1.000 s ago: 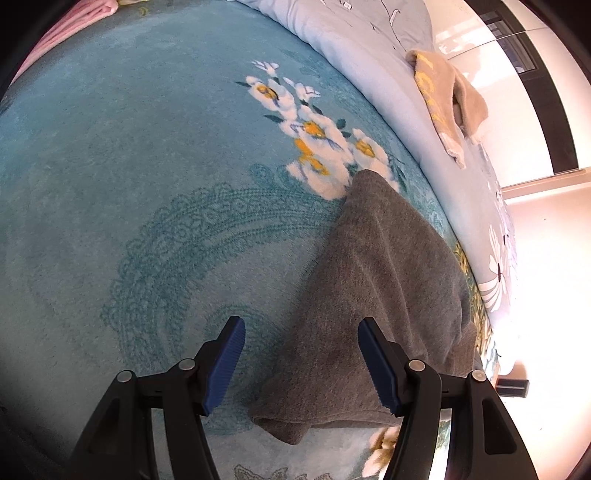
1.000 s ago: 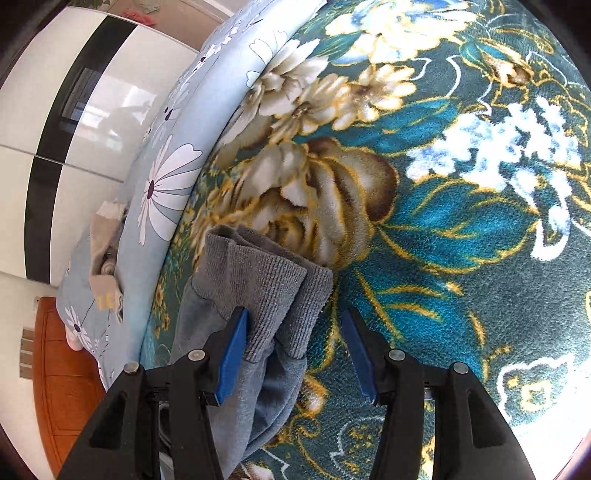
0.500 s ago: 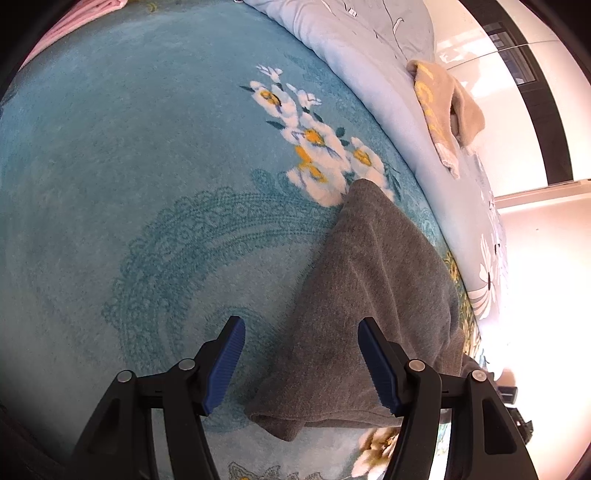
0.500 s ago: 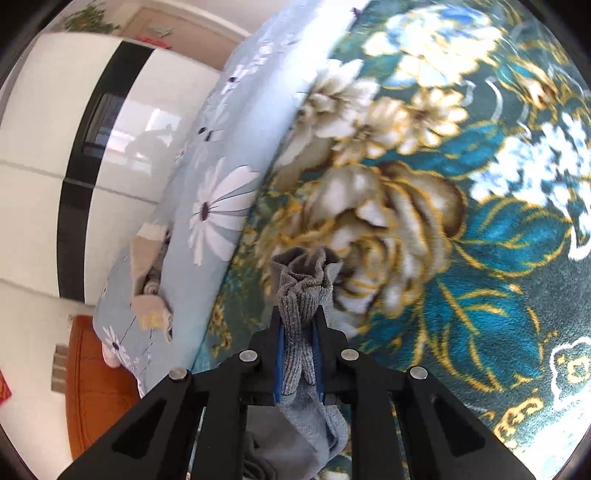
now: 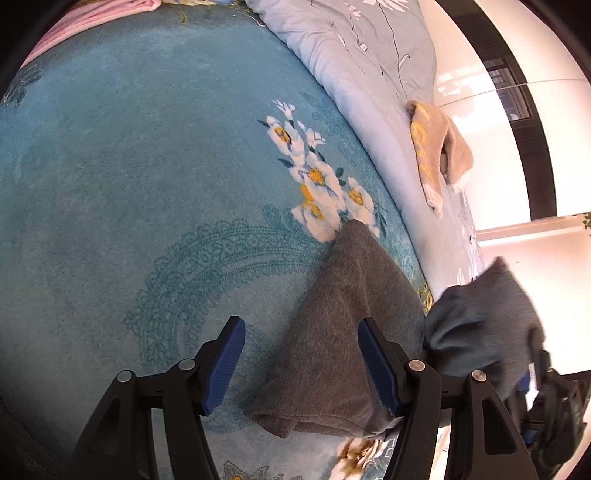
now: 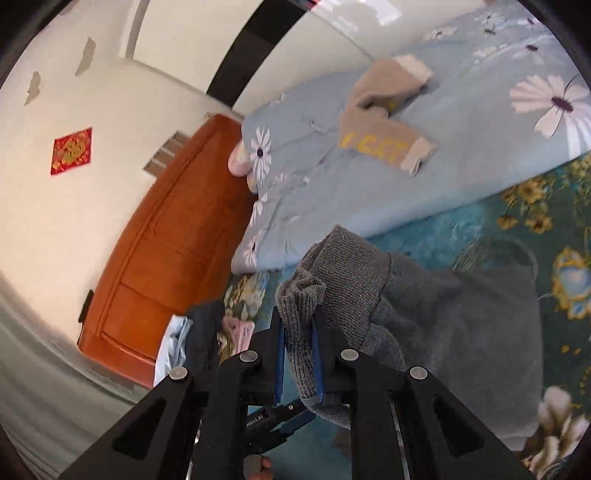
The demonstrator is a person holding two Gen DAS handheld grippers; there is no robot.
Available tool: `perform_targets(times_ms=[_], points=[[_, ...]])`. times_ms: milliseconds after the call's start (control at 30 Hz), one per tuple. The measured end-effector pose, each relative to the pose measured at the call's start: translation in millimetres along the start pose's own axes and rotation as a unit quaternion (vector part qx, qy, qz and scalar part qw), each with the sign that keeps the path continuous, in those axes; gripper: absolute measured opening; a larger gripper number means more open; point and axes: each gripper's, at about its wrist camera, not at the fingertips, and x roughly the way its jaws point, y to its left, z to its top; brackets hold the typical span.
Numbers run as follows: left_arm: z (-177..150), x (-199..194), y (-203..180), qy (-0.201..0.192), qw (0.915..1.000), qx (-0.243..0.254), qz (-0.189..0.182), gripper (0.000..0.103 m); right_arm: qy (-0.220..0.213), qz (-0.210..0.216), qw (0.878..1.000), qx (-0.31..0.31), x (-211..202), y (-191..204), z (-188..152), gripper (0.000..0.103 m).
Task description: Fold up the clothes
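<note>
A grey knit garment (image 5: 347,332) lies on the teal floral blanket (image 5: 147,184). My left gripper (image 5: 301,358) hovers open over its near end, with the cloth under the right finger and nothing pinched. My right gripper (image 6: 298,332) is shut on the garment's ribbed end (image 6: 343,273) and holds it lifted off the blanket. The rest of the garment (image 6: 461,332) trails down to the right. In the left wrist view that lifted end (image 5: 480,325) hangs blurred at the right edge.
A light blue flowered quilt (image 6: 369,184) lies beyond the blanket, with a beige garment with yellow letters (image 6: 380,144) on it. An orange wooden panel (image 6: 166,258) stands at the left. Other clothes (image 6: 207,328) lie by it. Pink cloth (image 5: 92,22) is at the top left.
My right gripper closed on the garment's ribbed end, then lifted and swung it while rolling. The left gripper shifted slightly and stayed open.
</note>
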Motion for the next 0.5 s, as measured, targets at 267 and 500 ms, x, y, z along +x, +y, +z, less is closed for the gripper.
perform_targets(times_ms=[267, 500], points=[[8, 5, 15, 0.006, 0.9991, -0.037, -0.02, 0.068, 0.119, -0.148, 0.978, -0.088, 105, -12, -66, 0.017], [8, 12, 14, 0.021, 0.9987, -0.033, -0.035, 0.068, 0.177, -0.074, 0.98, -0.056, 106, -24, -78, 0.044]])
